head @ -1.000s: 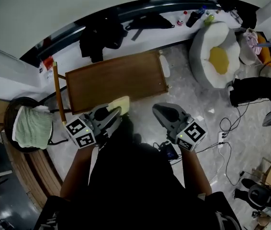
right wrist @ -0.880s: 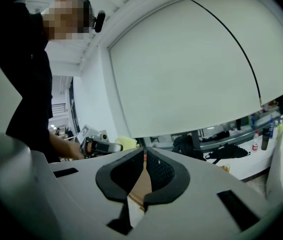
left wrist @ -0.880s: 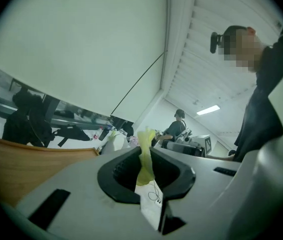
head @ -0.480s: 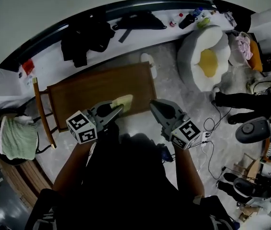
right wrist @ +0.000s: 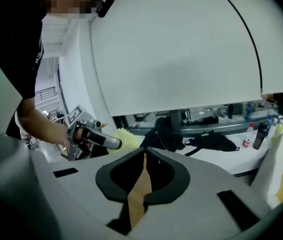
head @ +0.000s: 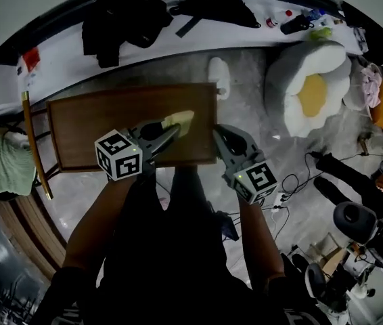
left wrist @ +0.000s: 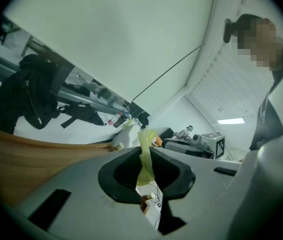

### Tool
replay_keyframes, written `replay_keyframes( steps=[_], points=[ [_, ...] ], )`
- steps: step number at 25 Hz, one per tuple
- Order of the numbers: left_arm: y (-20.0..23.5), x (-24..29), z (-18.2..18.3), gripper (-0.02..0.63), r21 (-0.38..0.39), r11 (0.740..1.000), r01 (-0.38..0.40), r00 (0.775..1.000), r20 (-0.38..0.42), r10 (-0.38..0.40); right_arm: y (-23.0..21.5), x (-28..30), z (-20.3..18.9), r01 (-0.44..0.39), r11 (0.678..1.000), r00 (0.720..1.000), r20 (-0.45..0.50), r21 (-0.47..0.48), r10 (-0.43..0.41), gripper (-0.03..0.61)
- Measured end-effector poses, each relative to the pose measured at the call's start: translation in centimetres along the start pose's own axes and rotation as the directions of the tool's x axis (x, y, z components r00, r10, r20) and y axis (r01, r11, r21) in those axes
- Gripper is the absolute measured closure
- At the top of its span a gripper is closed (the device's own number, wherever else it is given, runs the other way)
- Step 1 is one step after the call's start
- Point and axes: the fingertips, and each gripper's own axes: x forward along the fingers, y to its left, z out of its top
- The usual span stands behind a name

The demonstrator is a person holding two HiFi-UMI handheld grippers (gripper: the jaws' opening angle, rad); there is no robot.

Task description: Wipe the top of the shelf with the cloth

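Left gripper (head: pixel 172 130) pinched tight on the yellow cloth (head: pixel 182 120), mid-frame, over the right part of the wooden shelf top (head: pixel 97 127). Right gripper (head: pixel 217 134) closed, empty, by the shelf's right edge. Best approach: press cloth flat, sweep leftward in overlapping passes.

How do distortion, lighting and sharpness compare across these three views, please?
Head view: heavy fisheye bows the edges of the shelf; corners dark, the person's torso in deep shadow. Left gripper view: round vignette; the nearby cloth looks soft; mosaic patch upper right. Right gripper view: same vignette, bright wall, mosaic patch upper left.
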Motion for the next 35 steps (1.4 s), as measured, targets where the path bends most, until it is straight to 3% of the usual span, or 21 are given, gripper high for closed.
replay_keyframes(
  steps=[5,12,16,23,28,32,35],
  points=[
    [4.5,5.6,-1.1,0.572,-0.107,0.99,-0.09,0.995,0.02,0.093,-5.5,3.5,-4.4,-0.018,1.0,0.999,-0.049,0.014,0.019,0.552],
    [8.9,11.7,-4.2,0.572,-0.186,0.971,-0.147,0.987,-0.088,0.133,-6.7,5.5,-8.8,-0.082,0.997,0.994,-0.078,-0.005,0.081,0.551],
    [10.6,13.3,-4.5,0.572,-0.17,0.96,-0.222,0.969,-0.144,0.199,-7.6,6.1,-8.8,-0.103,0.995,0.992,-0.067,-0.007,0.102,0.551],
    [11.7,14.6,-5.2,0.572,-0.154,0.949,-0.274,0.95,-0.197,0.243,-9.3,6.5,-9.1,-0.048,0.996,0.996,-0.082,-0.08,0.042,0.551],
    [12.6,14.4,-5.4,0.572,-0.093,0.941,-0.326,0.928,-0.222,0.3,-9.0,7.0,-8.5,-0.05,0.994,0.997,-0.063,-0.099,0.043,0.551],
    [13.4,14.0,-5.9,0.572,0.014,0.933,-0.36,0.899,-0.262,0.351,-8.2,7.4,-8.6,-0.059,0.993,0.996,-0.066,-0.106,0.052,0.551],
    [13.7,13.4,-6.0,0.574,0.028,0.928,-0.371,0.894,-0.262,0.365,-7.4,7.9,-8.7,-0.066,0.992,0.995,-0.075,-0.11,0.058,0.551]
  ],
)
